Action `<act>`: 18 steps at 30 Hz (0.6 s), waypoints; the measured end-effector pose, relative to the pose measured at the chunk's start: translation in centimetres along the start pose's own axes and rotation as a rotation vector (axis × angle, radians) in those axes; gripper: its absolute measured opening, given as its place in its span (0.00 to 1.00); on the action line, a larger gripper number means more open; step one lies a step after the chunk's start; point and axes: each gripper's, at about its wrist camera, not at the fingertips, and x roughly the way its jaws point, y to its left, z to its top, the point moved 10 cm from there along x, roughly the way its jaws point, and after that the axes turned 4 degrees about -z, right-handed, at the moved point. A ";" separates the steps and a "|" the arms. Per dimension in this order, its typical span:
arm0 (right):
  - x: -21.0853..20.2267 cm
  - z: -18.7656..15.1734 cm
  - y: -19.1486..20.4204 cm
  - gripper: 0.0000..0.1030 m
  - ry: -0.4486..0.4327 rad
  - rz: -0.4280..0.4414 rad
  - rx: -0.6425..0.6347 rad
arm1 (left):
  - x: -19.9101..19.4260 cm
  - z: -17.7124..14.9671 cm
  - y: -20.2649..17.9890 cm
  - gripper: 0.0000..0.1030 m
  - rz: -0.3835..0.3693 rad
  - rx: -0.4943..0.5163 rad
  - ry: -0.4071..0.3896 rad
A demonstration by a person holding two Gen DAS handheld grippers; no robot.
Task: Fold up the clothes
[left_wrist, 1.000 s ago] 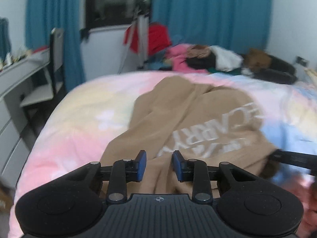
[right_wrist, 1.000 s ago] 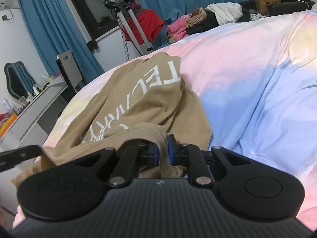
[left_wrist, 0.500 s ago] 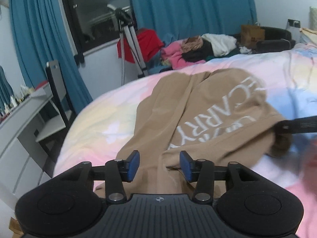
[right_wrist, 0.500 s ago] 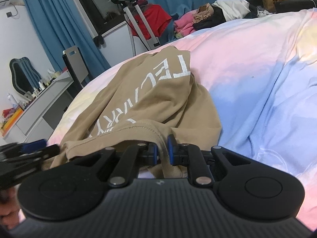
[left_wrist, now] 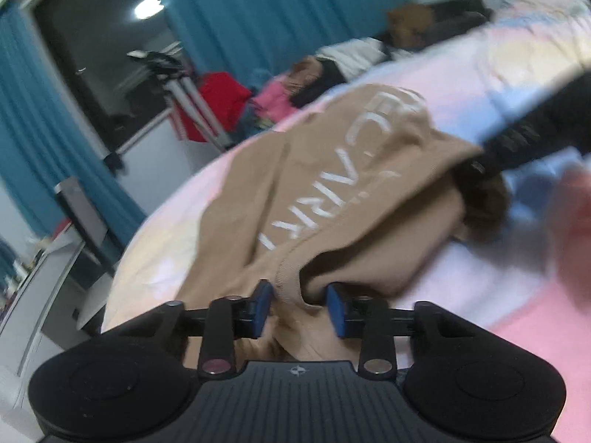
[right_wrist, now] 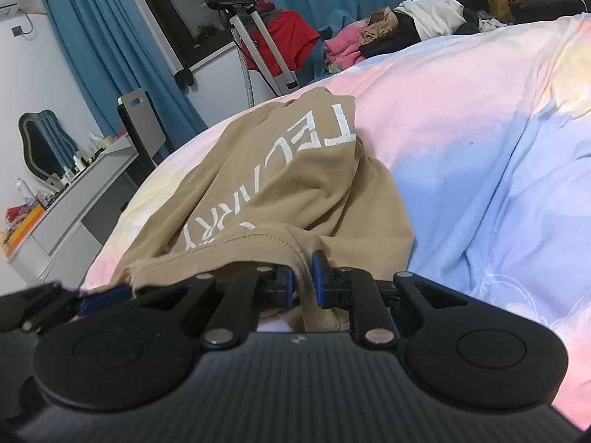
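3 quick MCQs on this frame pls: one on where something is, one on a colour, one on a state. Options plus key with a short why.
1. Where does the tan shirt lie?
A. on the pastel bedspread
B. on the grey dresser
C. on the floor

2. What colour is the lettering on the shirt?
A. black
B. white
C. red

3. What is the right gripper doing?
A. hanging open above the bed
B. shut on nothing
C. shut on the shirt's ribbed edge

Key:
1. A, the shirt is spread over the pink and blue cover.
2. B, the printed letters are white against the tan cloth.
3. C, a fold of the ribbed edge passes between its narrowly set jaws. The left gripper has just been closing, with a fold of the same shirt between its jaws.
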 end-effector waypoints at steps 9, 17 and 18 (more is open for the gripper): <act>-0.2 0.3 0.5 0.14 -0.027 0.002 -0.025 | -5.9 3.3 4.1 0.01 -0.132 -0.279 -0.167; -1.1 1.0 2.1 0.40 -0.086 0.050 -0.088 | -9.9 4.1 6.6 0.01 -0.331 -0.484 -0.235; -1.2 1.0 2.3 0.44 -0.093 0.053 -0.100 | -9.6 3.9 6.7 0.01 -0.320 -0.481 -0.219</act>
